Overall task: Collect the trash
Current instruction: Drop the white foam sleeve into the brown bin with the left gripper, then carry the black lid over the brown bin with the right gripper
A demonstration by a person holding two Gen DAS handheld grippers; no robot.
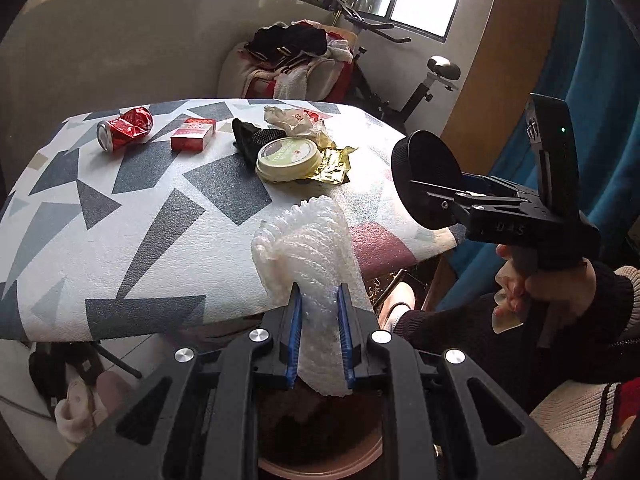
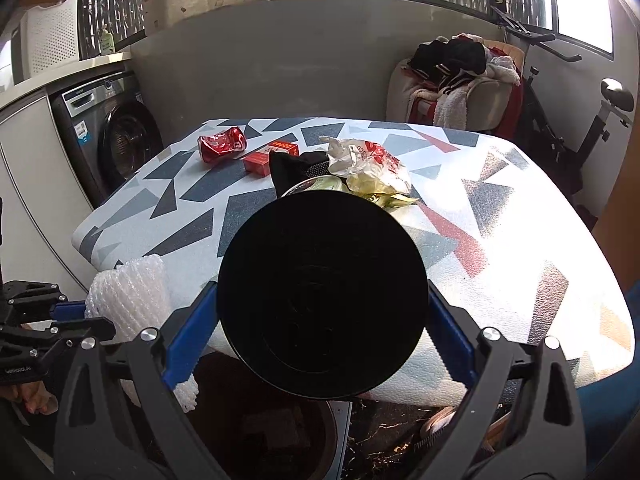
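Observation:
My left gripper (image 1: 319,304) is shut on a white foam net sleeve (image 1: 308,248) and holds it off the table's near edge, above a brown bin (image 1: 320,432). The sleeve also shows in the right wrist view (image 2: 128,292). My right gripper (image 2: 322,300) is shut on a round black lid (image 2: 320,292), held beside the table's near edge; it also shows in the left wrist view (image 1: 428,180). On the patterned table (image 1: 120,220) lie a crushed red can (image 1: 126,128), a red box (image 1: 193,134), a round cream tub (image 1: 289,159), gold foil (image 1: 334,162) and a crumpled wrapper (image 1: 294,120).
A black cloth item (image 1: 246,138) lies behind the tub. A washing machine (image 2: 108,136) stands left of the table. A chair piled with clothes (image 2: 460,76) and an exercise bike (image 2: 568,112) stand behind it. A blue curtain (image 1: 600,80) hangs at right.

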